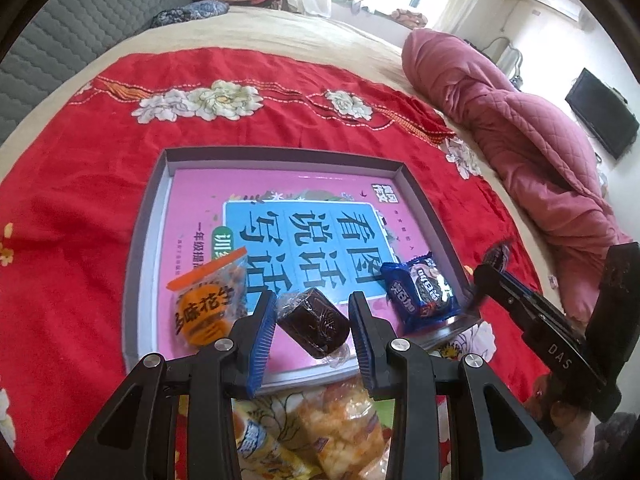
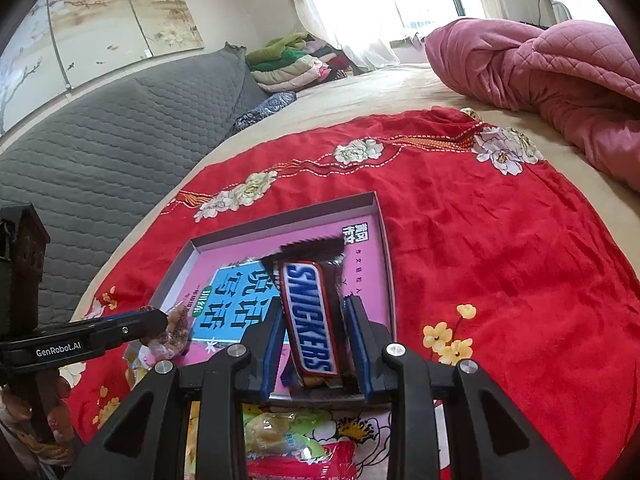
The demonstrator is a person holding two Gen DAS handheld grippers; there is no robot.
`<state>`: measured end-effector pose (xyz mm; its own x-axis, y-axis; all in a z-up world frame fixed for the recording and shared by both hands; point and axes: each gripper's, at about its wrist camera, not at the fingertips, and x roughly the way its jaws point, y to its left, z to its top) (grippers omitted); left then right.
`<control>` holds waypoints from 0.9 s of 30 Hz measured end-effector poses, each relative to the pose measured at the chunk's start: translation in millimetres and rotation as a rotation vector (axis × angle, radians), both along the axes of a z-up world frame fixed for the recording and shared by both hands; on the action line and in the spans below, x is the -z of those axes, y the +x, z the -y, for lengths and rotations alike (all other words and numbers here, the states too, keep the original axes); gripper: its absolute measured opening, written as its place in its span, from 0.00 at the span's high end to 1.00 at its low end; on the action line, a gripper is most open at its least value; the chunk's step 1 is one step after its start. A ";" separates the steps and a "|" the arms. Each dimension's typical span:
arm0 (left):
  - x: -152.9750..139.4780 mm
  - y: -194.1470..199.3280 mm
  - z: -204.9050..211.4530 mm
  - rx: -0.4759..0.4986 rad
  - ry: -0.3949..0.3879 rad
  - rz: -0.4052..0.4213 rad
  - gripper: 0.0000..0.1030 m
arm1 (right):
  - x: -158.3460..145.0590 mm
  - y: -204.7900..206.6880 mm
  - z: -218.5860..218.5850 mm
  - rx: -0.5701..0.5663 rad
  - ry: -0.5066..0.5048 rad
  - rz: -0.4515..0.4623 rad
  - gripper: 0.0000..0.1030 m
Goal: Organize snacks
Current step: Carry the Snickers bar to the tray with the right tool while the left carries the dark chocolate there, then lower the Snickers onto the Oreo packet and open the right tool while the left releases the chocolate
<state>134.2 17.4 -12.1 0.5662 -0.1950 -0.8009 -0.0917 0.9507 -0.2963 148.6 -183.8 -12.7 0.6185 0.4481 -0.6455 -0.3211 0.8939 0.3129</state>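
Left gripper held a dark wrapped cake between its blue pads, jaws narrowed on it, low over the near edge of the tray. Right gripper clamped a Snickers bar lengthwise, its far end sticking out past the fingertips, above the tray's near right part. Inside the tray lay a pink book (its blue title panel upside down from the camera's side). On the book sat an orange snack packet at the near left and a blue Oreo packet at the near right, against the tray's right wall. More loose snacks lay on the red cloth just near of the tray, under the left gripper. A pink quilt was heaped far right.
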 end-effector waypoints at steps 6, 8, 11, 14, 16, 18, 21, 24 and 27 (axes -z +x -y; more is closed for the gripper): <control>14.1 9.4 3.5 0.003 0.001 -0.034 0.63 | 11.0 8.4 -1.0 0.010 -0.010 -0.043 0.70; 18.4 11.3 4.6 0.006 0.002 -0.046 0.63 | 14.0 10.0 -1.2 0.011 -0.016 -0.054 0.70; 23.4 12.2 6.0 0.011 0.002 -0.059 0.63 | 20.8 12.3 -1.0 0.014 -0.017 -0.090 0.70; 26.9 12.4 5.3 0.010 -0.001 -0.066 0.63 | 25.3 13.0 -0.4 0.018 -0.022 -0.113 0.70; 28.4 12.1 4.2 0.007 -0.004 -0.068 0.63 | 26.8 12.9 0.3 0.021 -0.019 -0.119 0.70; 29.8 13.1 3.7 0.004 -0.005 -0.072 0.63 | 27.0 12.6 0.4 0.022 -0.022 -0.117 0.70; 33.0 15.2 3.4 0.002 -0.011 -0.080 0.63 | 27.3 11.3 0.8 0.020 -0.020 -0.111 0.70; 35.6 17.7 5.2 0.004 -0.002 -0.085 0.63 | 28.0 11.4 -0.8 0.016 -0.023 -0.112 0.70; 36.8 19.6 6.8 0.006 0.003 -0.091 0.63 | 29.5 12.3 -2.9 0.011 -0.028 -0.119 0.70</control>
<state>153.7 10.6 -48.9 0.4901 -0.1962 -0.8493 -0.1122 0.9520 -0.2846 160.9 -180.9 -42.1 0.5418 0.4227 -0.7264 -0.2735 0.9060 0.3232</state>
